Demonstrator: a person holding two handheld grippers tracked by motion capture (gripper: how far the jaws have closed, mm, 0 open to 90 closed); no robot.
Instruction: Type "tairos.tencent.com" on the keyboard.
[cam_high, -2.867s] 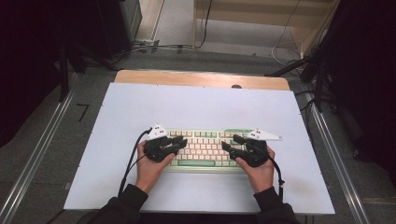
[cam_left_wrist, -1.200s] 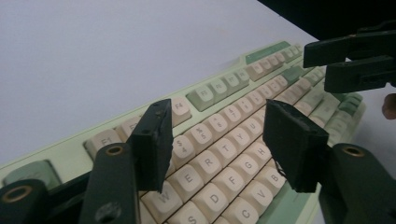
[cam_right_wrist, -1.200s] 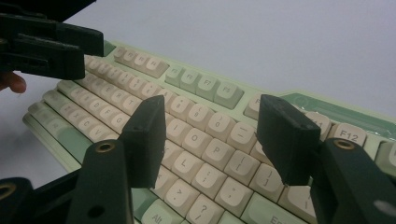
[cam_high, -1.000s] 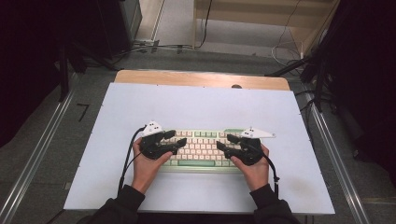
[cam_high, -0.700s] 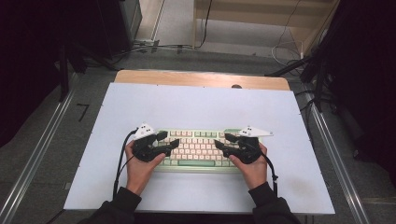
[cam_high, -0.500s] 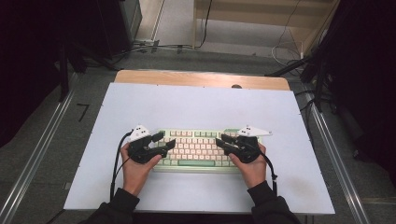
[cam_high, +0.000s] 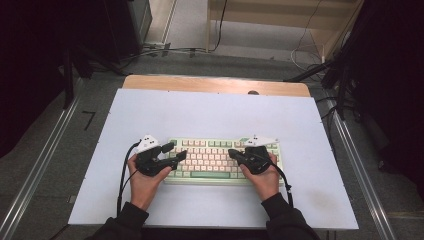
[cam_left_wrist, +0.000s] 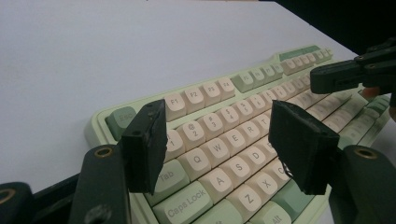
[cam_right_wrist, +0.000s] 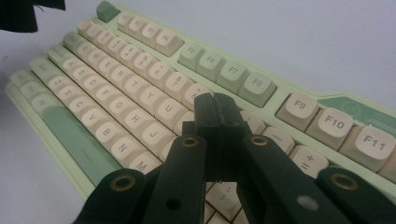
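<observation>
A pale green keyboard (cam_high: 220, 159) with cream keys lies on the white tabletop (cam_high: 215, 112), near the front. My left gripper (cam_high: 176, 150) hovers over its left end, and its cable (cam_high: 121, 175) trails back past the wrist. In the left gripper view its jaws (cam_left_wrist: 224, 135) stand open above the Q, W and A keys (cam_left_wrist: 219, 156), with nothing between them. My right gripper (cam_high: 234, 154) is over the keyboard's right half. Its jaws have just closed, and in the right gripper view the fingertips (cam_right_wrist: 217, 105) meet above the number row (cam_right_wrist: 140, 70) with nothing caught between them.
A wooden strip (cam_high: 215, 84) runs along the table's far edge. Metal rails (cam_high: 47, 150) flank both sides, and cables (cam_high: 165, 50) lie on the floor beyond. Bare white surface stretches behind the keyboard and to either side.
Both hands have shifted a little to the left along the keyboard. The left gripper now sits at the keyboard's left end.
</observation>
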